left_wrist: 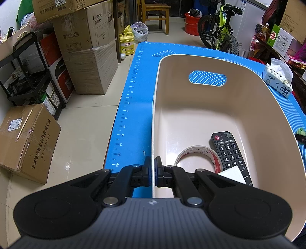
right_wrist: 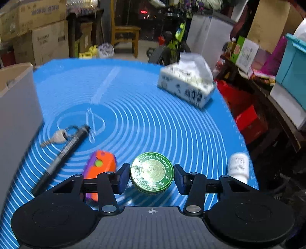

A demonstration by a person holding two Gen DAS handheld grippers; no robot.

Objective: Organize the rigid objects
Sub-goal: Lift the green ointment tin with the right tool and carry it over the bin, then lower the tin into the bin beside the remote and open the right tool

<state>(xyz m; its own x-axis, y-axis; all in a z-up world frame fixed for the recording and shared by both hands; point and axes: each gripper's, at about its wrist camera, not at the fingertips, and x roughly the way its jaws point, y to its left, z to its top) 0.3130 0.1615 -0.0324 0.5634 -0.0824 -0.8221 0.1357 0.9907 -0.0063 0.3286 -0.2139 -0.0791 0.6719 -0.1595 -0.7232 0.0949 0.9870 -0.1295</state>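
Observation:
My left gripper [left_wrist: 153,162] is shut on the near left rim of the beige bin [left_wrist: 191,57], one pad on each side of the wall. Inside the bin lie a black remote [left_wrist: 229,153], a roll of tape [left_wrist: 198,153] and a white card [left_wrist: 233,173]. In the right wrist view, a round green ointment tin [right_wrist: 152,175] sits on the blue mat [right_wrist: 153,115] between the pads of my right gripper [right_wrist: 151,167], and both pads touch its sides. An orange and purple toy [right_wrist: 101,168], a black pen [right_wrist: 63,155] and a key [right_wrist: 57,137] lie to its left, a white bottle [right_wrist: 238,165] to its right.
A tissue pack [right_wrist: 187,84] lies at the mat's far right. The bin's outer wall [right_wrist: 17,95] stands at the left of the right wrist view. Cardboard boxes [left_wrist: 86,57], a black rack [left_wrist: 28,76], a chair [left_wrist: 156,11] and a bicycle [left_wrist: 220,28] stand around the table.

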